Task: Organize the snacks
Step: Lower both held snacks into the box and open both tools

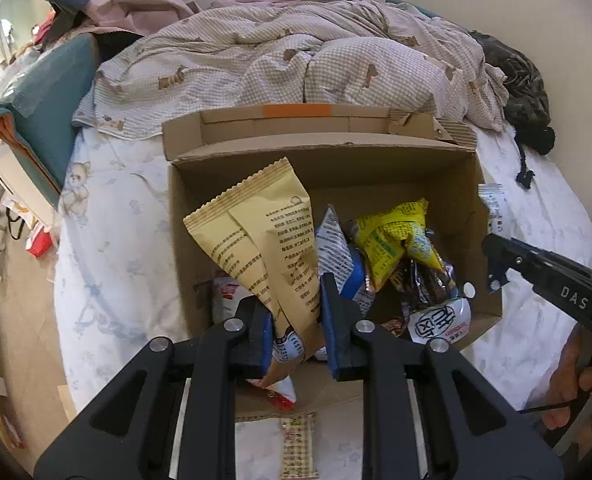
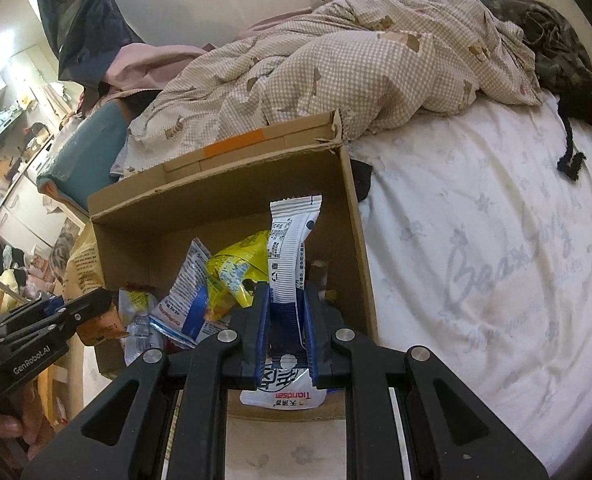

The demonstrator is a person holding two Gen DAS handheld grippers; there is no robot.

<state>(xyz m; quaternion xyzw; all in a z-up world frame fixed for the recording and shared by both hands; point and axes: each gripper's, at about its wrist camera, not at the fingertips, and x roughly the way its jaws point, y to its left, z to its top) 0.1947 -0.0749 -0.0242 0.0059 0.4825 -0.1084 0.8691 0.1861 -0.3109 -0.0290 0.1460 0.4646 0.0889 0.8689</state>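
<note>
An open cardboard box (image 1: 468, 200) sits on the bed and holds several snack packets, among them a yellow packet (image 1: 396, 236) and a blue-and-white packet (image 1: 336, 252). My left gripper (image 1: 296, 320) is shut on a tan paper snack bag (image 1: 263, 240) and holds it over the box's near left part. My right gripper (image 2: 287, 320) is shut on a white-and-blue snack packet (image 2: 289, 248), held upright over the box (image 2: 215, 208) near its right wall. The right gripper also shows in the left wrist view (image 1: 492, 248) at the box's right wall.
A crumpled checked duvet (image 1: 296, 64) lies behind the box. A dark garment (image 2: 556, 56) lies at the far right of the bed. A small checked packet (image 1: 298, 444) lies on the sheet in front of the box. The floor and furniture are to the left.
</note>
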